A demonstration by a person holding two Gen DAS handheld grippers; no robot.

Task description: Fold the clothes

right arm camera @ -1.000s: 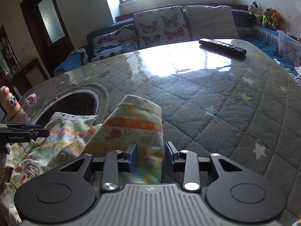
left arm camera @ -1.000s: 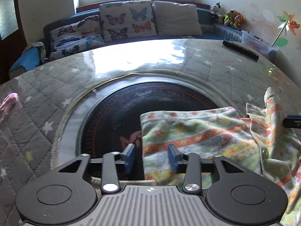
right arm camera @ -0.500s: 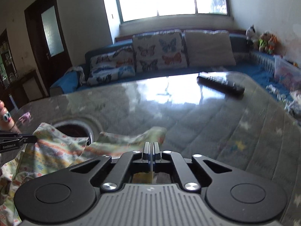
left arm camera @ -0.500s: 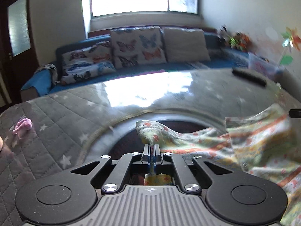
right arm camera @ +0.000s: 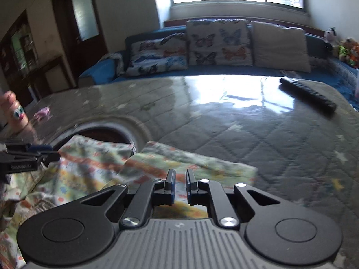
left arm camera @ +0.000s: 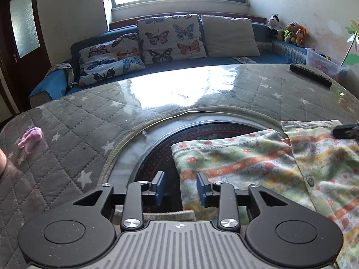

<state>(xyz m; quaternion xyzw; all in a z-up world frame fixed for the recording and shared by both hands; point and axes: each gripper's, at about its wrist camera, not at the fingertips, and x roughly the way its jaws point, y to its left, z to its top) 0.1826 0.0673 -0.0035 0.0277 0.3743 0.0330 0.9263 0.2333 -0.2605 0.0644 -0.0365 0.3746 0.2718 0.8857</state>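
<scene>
Fingers of the left hand-held gripper [left arm camera: 180,189] stand well apart, straddling the near left corner of the printed garment [left arm camera: 258,170] without pinching it. In the right wrist view the right hand-held gripper [right arm camera: 179,187] has its pads only narrowly apart, with nothing between them; the cloth lies just beyond and below. The garment rests flat on the bench [left arm camera: 89,121], spread from 12 toward 3 o'clock of the left gripper, partly covering the dark round inset [left arm camera: 202,134] in the quilted cover.

For a tidy fold, my judgement is that both grippers should take matching corners along one edge, pinching a single layer, then carry it over level so the hems meet and the button placket stays flat.

Farther off, at 1 o'clock, lies a remote control [right arm camera: 308,95]; a pink trinket [left arm camera: 31,136] sits at 10 o'clock. Lettering on the left gripper's side, seen from the right, is too blurred to read.
</scene>
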